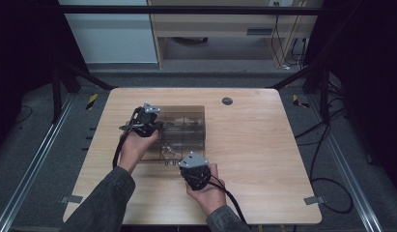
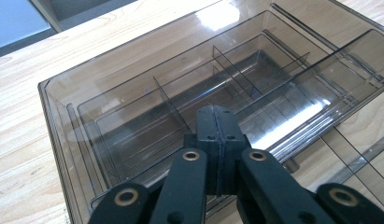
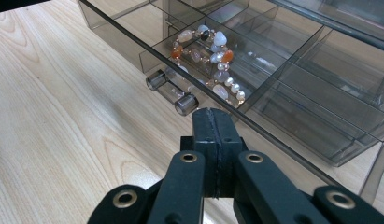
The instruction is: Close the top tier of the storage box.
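The drawer (image 3: 255,70) of the smoky clear plastic organizer box (image 1: 184,128) stands pulled out toward my side of the wooden table (image 1: 263,159), and its front handle (image 3: 173,93), a short bar with two round end caps, lies just ahead of my right gripper (image 3: 216,116) and slightly to the left along its line of sight. The handle's long axis runs across the drawer front, roughly crosswise to the right gripper's approach, so the coming move, as I judge it, turns on this short gap between closed jaw tips and handle; whether the tips already touch the drawer's front wall I cannot tell, since the jaws cover that spot. The right gripper is plainly the nearer tool to the handle. Its jaws are pressed together with nothing between them. My left gripper (image 2: 216,121) is likewise clenched on nothing and hangs over the box's top, on the left side as seen from the high view (image 1: 147,123), its tips close above the clear top panel, through which divided inner compartments (image 2: 180,107) show bare. In the drawer, the front compartment behind the handle holds a bracelet (image 3: 208,56) of orange, white and pale stones with small pearls; the neighbouring compartments (image 3: 320,102) to its right look unfilled.
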Motion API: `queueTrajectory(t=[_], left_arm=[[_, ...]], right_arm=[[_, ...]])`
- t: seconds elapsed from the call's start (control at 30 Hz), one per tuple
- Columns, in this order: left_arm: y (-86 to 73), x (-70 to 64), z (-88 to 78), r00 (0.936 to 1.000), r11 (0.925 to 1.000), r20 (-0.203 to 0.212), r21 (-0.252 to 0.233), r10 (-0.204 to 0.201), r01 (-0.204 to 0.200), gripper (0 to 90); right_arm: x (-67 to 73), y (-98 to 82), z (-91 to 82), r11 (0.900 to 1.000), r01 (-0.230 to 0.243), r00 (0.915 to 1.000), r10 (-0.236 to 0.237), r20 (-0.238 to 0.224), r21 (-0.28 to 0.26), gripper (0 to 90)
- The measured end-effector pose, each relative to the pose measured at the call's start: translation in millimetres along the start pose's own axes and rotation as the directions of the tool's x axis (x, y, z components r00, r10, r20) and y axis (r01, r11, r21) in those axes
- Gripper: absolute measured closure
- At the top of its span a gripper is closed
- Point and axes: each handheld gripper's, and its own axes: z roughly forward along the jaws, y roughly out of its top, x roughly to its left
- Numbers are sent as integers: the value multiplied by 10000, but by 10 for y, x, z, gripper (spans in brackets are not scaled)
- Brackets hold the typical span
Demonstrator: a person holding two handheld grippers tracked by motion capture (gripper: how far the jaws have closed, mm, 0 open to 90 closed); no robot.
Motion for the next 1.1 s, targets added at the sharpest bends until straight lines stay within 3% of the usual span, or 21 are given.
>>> queueTrajectory(t=[0.3, 0.47, 1.1], left_arm=[[3, -9, 7, 10000, 10000, 3, -53, -4, 4, 897], [7, -4, 8, 9998, 9998, -8, -27, 185, -185, 897], [8, -12, 4, 10000, 10000, 14, 1, 87, -87, 897]], right_arm=[[-23, 12, 13, 10000, -48, 10000, 48, 25, 24, 900], [-39, 30, 26, 10000, -55, 10000, 54, 19, 22, 900], [-116, 115, 74, 9999, -100, 9999, 100, 117, 36, 900]])
